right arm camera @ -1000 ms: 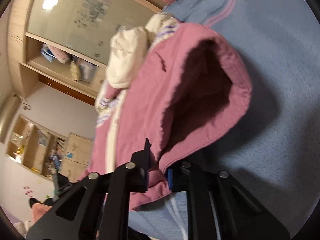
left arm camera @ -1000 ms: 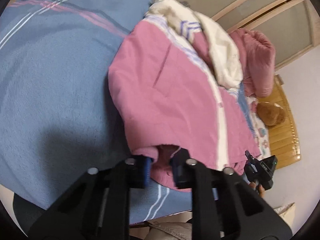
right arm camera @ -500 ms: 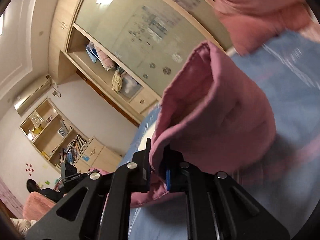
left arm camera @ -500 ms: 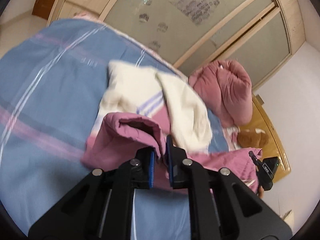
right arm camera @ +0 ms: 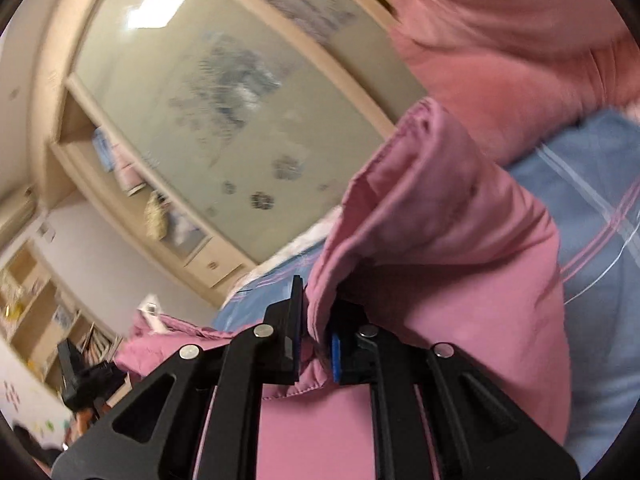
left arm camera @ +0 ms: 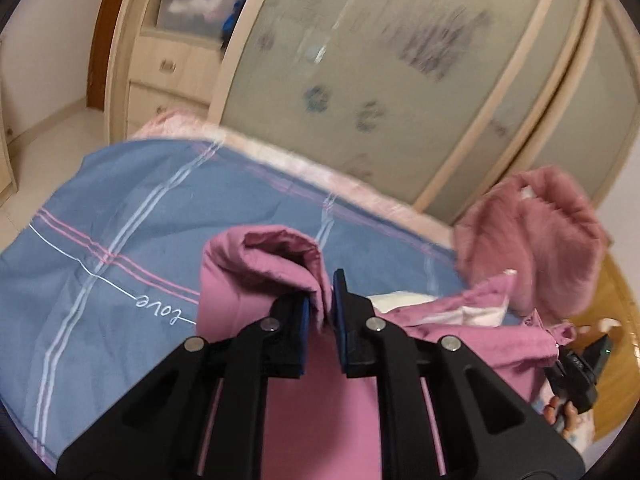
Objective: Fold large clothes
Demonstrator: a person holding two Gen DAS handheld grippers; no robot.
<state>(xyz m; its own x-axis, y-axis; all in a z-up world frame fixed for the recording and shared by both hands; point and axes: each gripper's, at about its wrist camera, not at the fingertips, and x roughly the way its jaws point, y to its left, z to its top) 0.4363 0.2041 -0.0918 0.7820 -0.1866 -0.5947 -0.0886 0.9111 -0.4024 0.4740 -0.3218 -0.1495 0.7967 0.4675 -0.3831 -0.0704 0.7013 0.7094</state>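
Observation:
A large pink padded jacket (left arm camera: 256,272) with white trim lies partly on a blue bedspread (left arm camera: 120,216). My left gripper (left arm camera: 320,300) is shut on a bunched fold of its hem and holds it up off the bed. My right gripper (right arm camera: 314,320) is shut on another part of the pink jacket (right arm camera: 440,240), also lifted. The jacket stretches between the two grippers. The right gripper also shows at the right edge of the left wrist view (left arm camera: 576,368), and the left one at the lower left of the right wrist view (right arm camera: 84,376).
A fluffy pink cushion or blanket (left arm camera: 536,232) sits at the head of the bed near a wooden headboard (left arm camera: 616,312). Behind the bed stands a wardrobe with frosted sliding doors (left arm camera: 380,60) and drawers (left arm camera: 160,80). Shelves (right arm camera: 24,292) line the far wall.
Both grippers have lifted the jacket's hem off the bed and carried it toward the wardrobe side. The views have tilted up from the bed toward the wardrobe. Both grips have held.

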